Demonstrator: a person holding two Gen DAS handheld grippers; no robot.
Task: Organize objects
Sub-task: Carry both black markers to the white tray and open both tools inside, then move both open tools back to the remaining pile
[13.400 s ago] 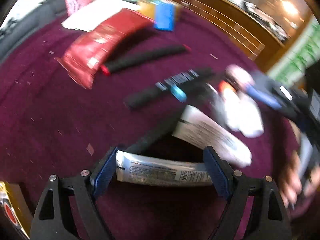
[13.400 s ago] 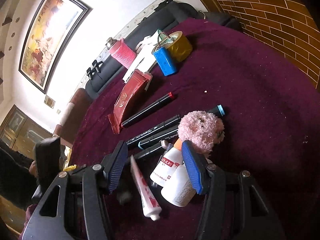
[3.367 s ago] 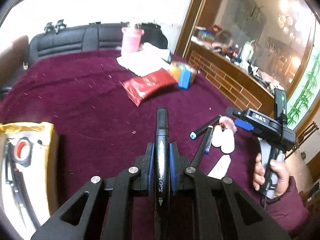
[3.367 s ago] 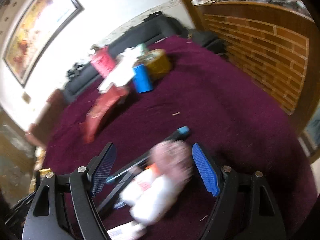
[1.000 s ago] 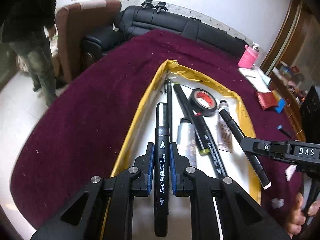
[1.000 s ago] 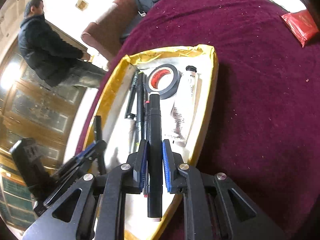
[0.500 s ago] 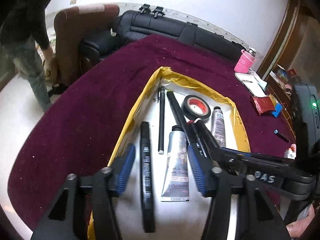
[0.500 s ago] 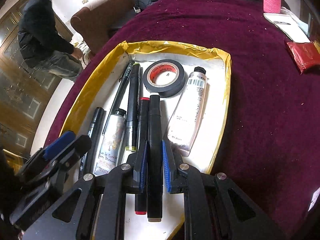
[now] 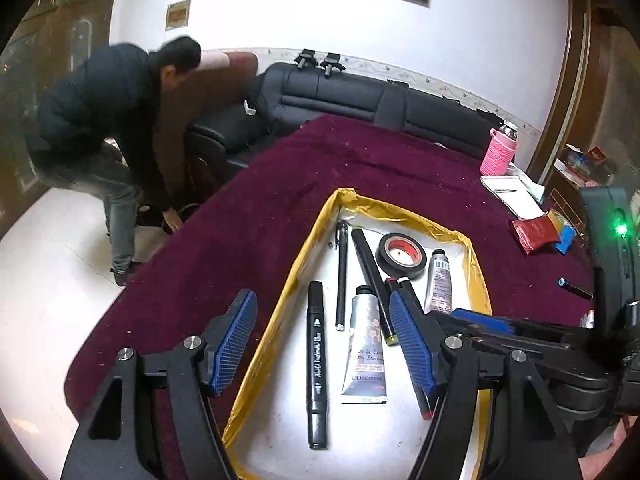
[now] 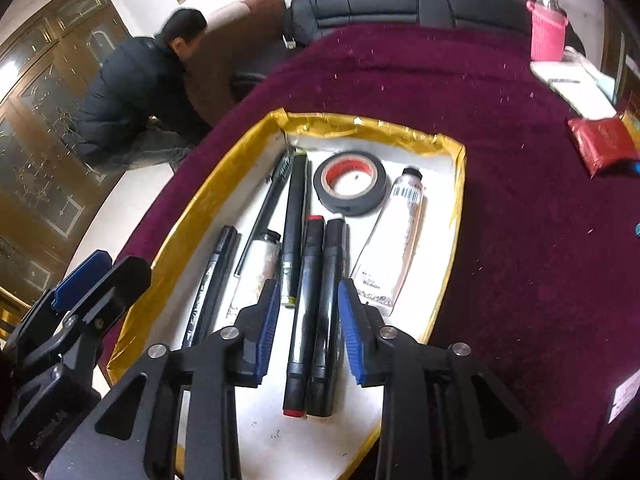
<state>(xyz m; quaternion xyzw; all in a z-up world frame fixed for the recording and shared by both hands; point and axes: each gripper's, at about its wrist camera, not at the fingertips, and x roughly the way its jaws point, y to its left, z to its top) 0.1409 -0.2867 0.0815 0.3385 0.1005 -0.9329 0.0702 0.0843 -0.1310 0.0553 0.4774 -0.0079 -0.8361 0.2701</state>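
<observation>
A yellow-rimmed tray (image 9: 478, 276) is set on the maroon-covered desk (image 9: 280, 208), before a black sofa (image 9: 360, 100). Left tongs (image 9: 324, 344) and right tongs (image 10: 306, 328), just opening, grip nothing.

Left gripper (image 9: 323, 342) sits over the yellow-rimmed tray (image 9: 294, 292), jaws just been opening, nothing pinched between them. A black marker (image 9: 316, 364) lies loose on the white tray floor, next to a hand cream tube (image 9: 365, 354). Further back there's a thin pen (image 9: 341, 276), black tape roll (image 9: 401, 255) and a 2nd tube (image 9: 438, 280). Right gripper (image 9: 480, 320) pokes in from the right. Person in a dark jacket (image 9: 100, 120) bends over by the sofa (image 9: 360, 100).
</observation>
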